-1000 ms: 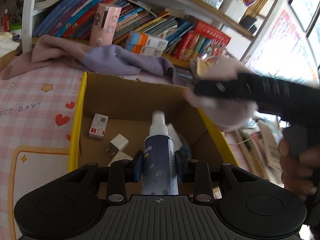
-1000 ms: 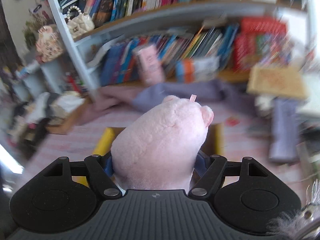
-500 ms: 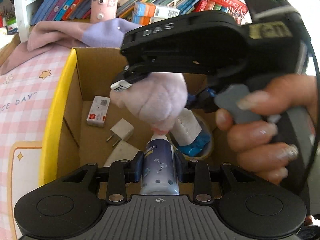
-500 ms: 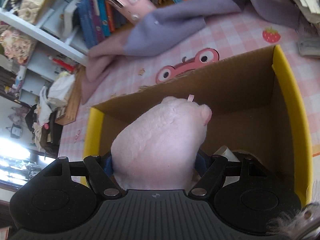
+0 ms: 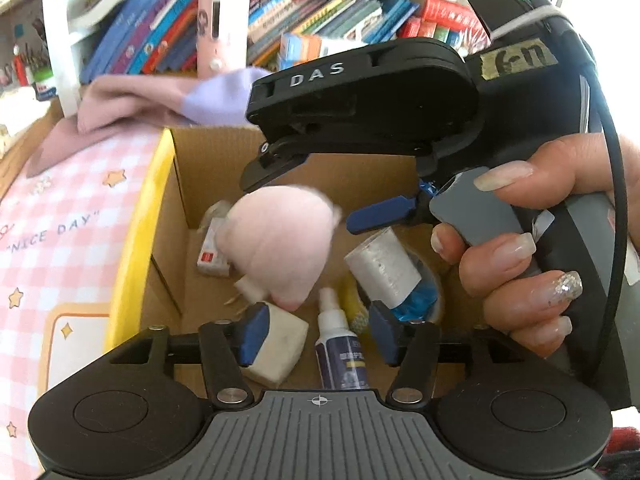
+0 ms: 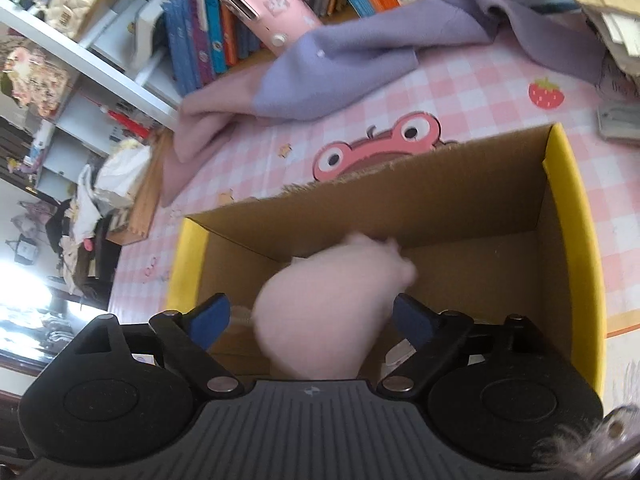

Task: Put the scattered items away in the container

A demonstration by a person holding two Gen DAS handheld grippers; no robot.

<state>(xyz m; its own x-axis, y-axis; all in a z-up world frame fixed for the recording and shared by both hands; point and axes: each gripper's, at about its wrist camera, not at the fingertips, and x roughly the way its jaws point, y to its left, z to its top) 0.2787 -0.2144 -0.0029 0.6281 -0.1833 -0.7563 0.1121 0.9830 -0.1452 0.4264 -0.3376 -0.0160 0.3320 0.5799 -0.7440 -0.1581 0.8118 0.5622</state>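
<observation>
A cardboard box with a yellow rim [image 5: 136, 232] [image 6: 576, 240] stands on the pink checked cloth. My left gripper [image 5: 319, 332] hangs over it with its jaws opening. The blue spray bottle [image 5: 340, 354] lies lower in the box between the blue pads, touching neither. My right gripper [image 6: 314, 320] [image 5: 304, 196] is above the box, jaws opening too. The pink plush toy [image 6: 332, 308] [image 5: 280, 248] is blurred and free of the pads, dropping into the box.
Inside the box lie a white block [image 5: 276, 340], a small white carton [image 5: 212, 256], a white plug and a silvery roll [image 5: 382, 268]. A purple-pink cloth [image 6: 360, 48] and a bookshelf [image 5: 280, 20] sit behind. A hand [image 5: 520, 264] holds the right gripper.
Both grippers' jaws have spread. The spray bottle has slipped down out of the left pads into the box. The plush has left the right pads and is falling.
</observation>
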